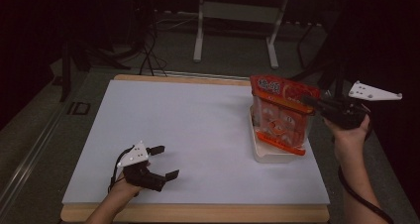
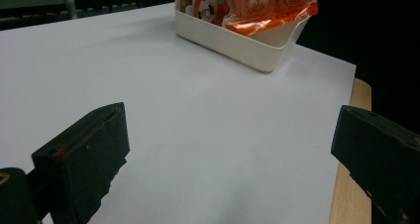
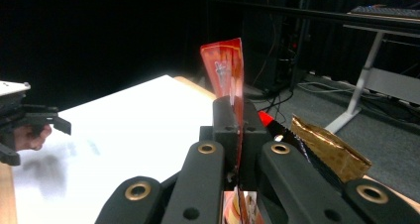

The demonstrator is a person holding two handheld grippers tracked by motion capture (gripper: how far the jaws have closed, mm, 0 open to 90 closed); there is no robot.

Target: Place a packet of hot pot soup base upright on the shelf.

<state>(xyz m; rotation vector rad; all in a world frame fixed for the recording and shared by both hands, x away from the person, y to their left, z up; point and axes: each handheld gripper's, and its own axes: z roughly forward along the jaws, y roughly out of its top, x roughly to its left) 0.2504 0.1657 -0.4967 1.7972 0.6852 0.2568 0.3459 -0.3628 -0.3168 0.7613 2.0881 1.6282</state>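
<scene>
Your right fingers (image 3: 225,120) are pressed together on the top edge of the orange-and-clear plastic snack bag (image 1: 282,112), the thin film pinched flat between the two black pads. That right gripper (image 1: 308,103) reaches in from the table's right edge, and the bag hangs upright from it with its lower end inside the shallow white plastic tray (image 1: 271,154). The tray sits on the white table sheet (image 1: 198,130), near its right side. Your left gripper (image 1: 165,161) rests well apart from the tray at the near left corner, its jaws spread wide with nothing but bare sheet between them.
</scene>
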